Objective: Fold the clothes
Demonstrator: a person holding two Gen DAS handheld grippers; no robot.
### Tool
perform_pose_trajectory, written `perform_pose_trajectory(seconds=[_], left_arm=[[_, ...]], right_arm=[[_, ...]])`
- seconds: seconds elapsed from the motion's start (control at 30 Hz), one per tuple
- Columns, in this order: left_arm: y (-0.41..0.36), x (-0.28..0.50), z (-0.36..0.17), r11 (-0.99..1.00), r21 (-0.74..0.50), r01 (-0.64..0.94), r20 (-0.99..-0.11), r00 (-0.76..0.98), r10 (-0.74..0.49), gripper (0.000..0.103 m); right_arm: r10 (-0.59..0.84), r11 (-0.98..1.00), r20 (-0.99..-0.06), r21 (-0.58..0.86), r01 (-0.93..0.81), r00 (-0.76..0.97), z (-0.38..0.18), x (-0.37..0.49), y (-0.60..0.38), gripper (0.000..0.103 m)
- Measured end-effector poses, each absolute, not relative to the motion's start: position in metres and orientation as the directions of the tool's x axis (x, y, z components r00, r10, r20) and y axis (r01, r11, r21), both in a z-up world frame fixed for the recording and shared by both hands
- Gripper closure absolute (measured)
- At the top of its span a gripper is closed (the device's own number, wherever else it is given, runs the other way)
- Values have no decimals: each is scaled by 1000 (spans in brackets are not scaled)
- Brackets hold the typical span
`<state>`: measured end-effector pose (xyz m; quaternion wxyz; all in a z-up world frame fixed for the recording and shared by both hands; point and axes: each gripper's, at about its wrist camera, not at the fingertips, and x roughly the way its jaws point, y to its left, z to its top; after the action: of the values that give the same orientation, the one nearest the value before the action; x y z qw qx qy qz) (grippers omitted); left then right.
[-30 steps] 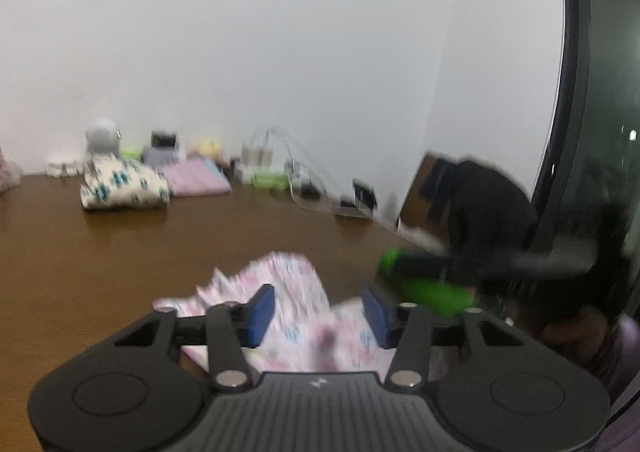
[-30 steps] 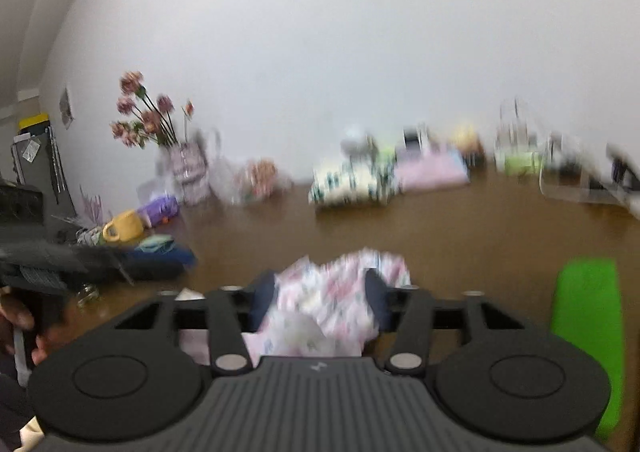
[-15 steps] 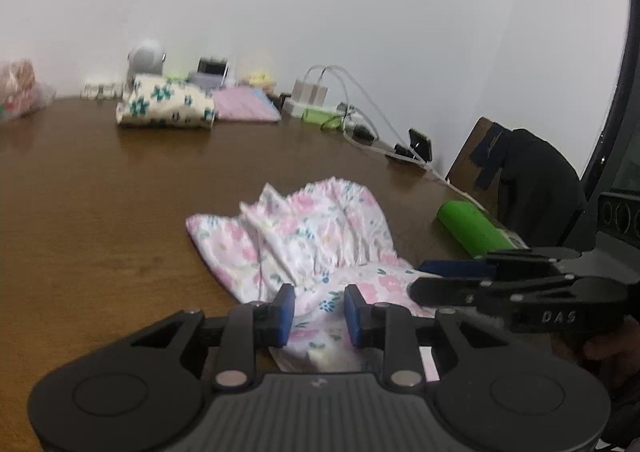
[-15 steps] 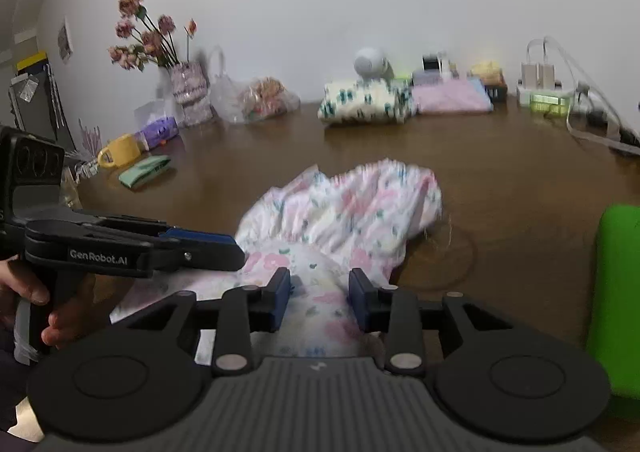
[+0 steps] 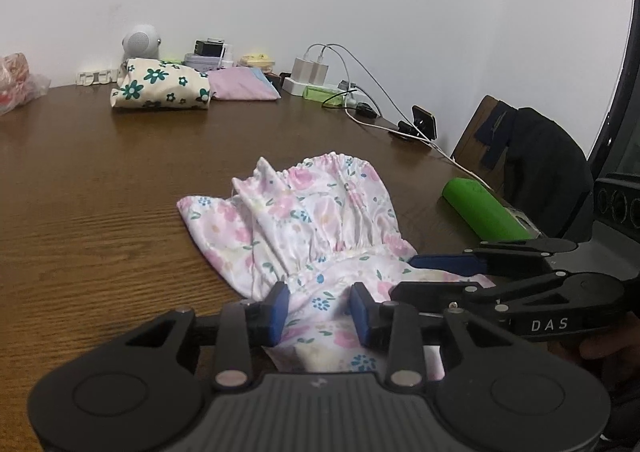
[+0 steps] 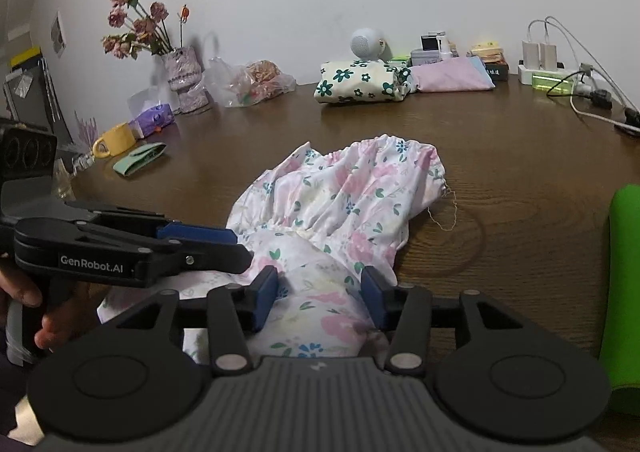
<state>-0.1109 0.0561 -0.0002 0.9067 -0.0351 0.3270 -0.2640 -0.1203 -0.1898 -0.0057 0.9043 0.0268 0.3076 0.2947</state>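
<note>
A white garment with pink flowers [image 5: 312, 220] lies crumpled on the brown table [image 5: 100, 188]; its gathered hem points away from me. My left gripper [image 5: 319, 310] hovers low over the garment's near edge. Its jaws are opening, cloth lies between the blue pads, and they do not pinch it. Beside it, my right gripper [image 6: 320, 298] is also opening, with a bulge of the garment [image 6: 352, 196] between its pads. Each gripper shows side-on in the other's view: the right gripper [image 5: 404, 278] and the left gripper [image 6: 242, 246], a hand behind each.
Two folded garments, one cream floral [image 5: 160, 90] and one pink [image 5: 244, 90], sit at the table's far edge by chargers and cables [image 5: 360, 92]. A green roll [image 5: 480, 212] lies to the right. A vase [image 6: 186, 80], a yellow mug [image 6: 116, 140] and a plastic bag [image 6: 256, 80] stand far left.
Both grippers have sunk toward the table and tipped downward, and the garment now rests spread on the wood. The right jaws stand wider than half a second ago; the left slightly wider.
</note>
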Motion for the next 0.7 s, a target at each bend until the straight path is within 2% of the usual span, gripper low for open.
perform_pose_trajectory(seconds=[0.7], left_arm=[[63, -120, -3, 838, -258, 481, -552, 639, -536, 69]], right_arm=[[557, 821, -511, 224, -525, 655, -8, -133, -196, 55]])
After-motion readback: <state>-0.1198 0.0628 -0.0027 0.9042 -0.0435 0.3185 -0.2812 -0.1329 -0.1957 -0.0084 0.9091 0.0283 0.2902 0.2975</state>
